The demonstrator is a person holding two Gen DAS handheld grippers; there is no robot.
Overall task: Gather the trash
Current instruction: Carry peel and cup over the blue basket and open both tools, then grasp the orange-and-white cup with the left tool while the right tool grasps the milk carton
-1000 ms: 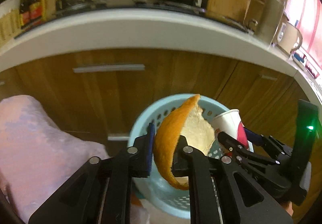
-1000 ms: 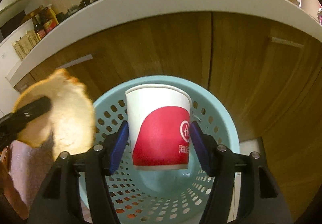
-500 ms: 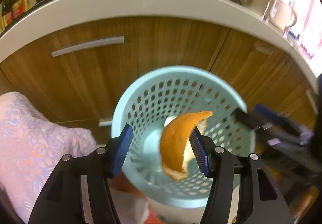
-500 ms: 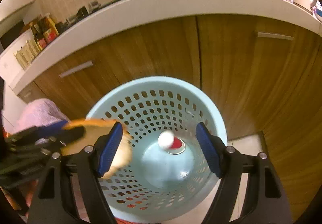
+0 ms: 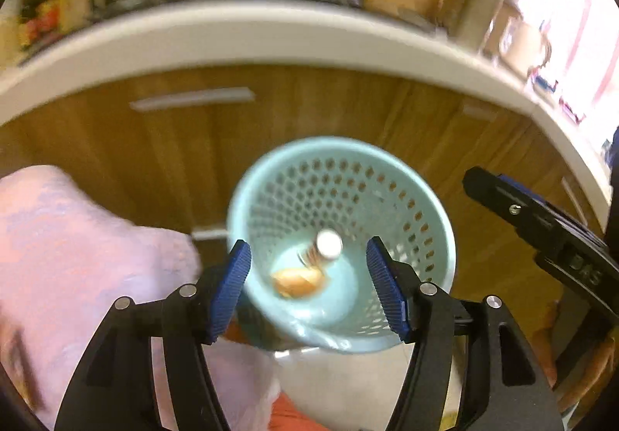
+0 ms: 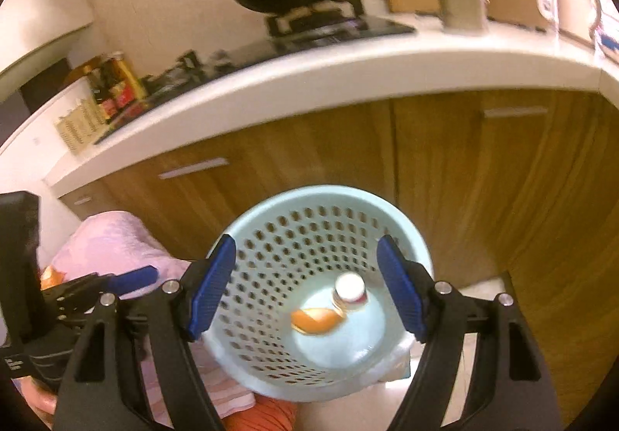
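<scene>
Left gripper [image 5: 308, 278]: jaws opening, nothing between them.
Right gripper [image 6: 305, 286]: wide apart, empty.
Orange peel [image 6: 317, 319]: on the basket [image 6: 271, 216] floor (pale blue, perforated).
Paper cup [image 6: 350, 291]: beside the peel, touching it.

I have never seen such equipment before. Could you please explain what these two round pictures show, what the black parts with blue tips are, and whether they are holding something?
Each picture comes from a small wide-angle camera mounted on a hand-held gripper; a person carries one in each hand. The black arms with blue pads are its two fingers. One view shows the left gripper, the other the right gripper. Both look down into a pale blue perforated plastic basket standing on the floor before wooden kitchen cabinets. At its bottom lie a red and white paper cup and a piece of orange peel. Nothing is held: the right fingers stand open, the left are opening, both empty.
</scene>
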